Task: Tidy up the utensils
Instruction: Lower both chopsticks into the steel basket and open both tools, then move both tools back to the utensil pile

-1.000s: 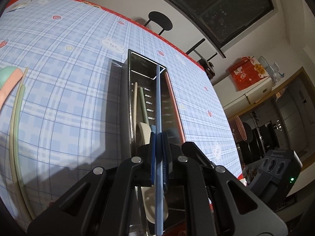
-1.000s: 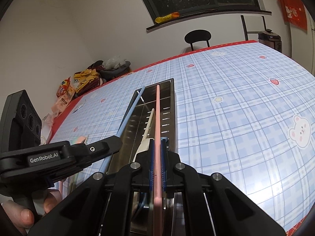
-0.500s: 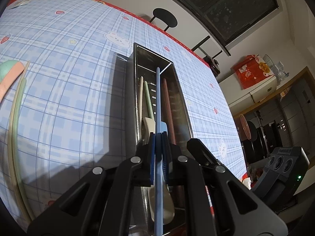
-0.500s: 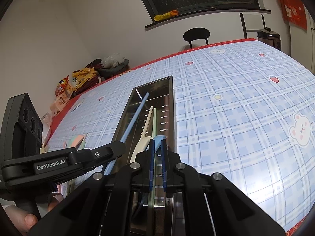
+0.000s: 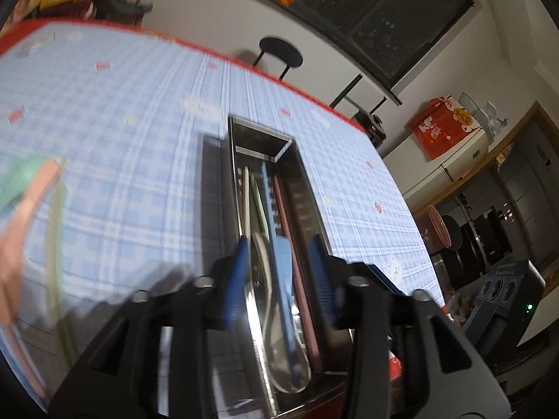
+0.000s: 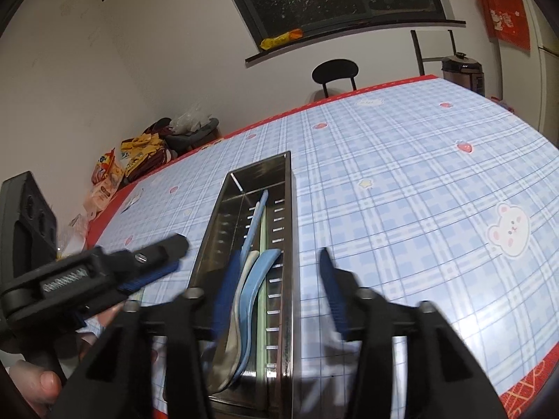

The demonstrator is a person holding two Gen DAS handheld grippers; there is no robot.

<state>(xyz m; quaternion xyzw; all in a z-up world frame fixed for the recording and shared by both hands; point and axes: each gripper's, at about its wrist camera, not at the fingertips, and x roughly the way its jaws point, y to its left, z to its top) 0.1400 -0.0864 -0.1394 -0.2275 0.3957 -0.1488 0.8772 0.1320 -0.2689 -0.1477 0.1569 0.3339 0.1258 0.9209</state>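
Both claws have just been opening. The left claw (image 5: 279,276) stands apart, gripping nothing, and the blue spoon (image 5: 281,272) lies loose below its gap in the steel tray (image 5: 307,188). The right claw (image 6: 279,286) is apart too, over the same tray (image 6: 290,209), clear of the utensils. The pink chopstick (image 5: 297,269) rests beside the spoon. Left of the left claw, more utensils (image 5: 31,188) lie blurred on the checked desk (image 5: 139,111).
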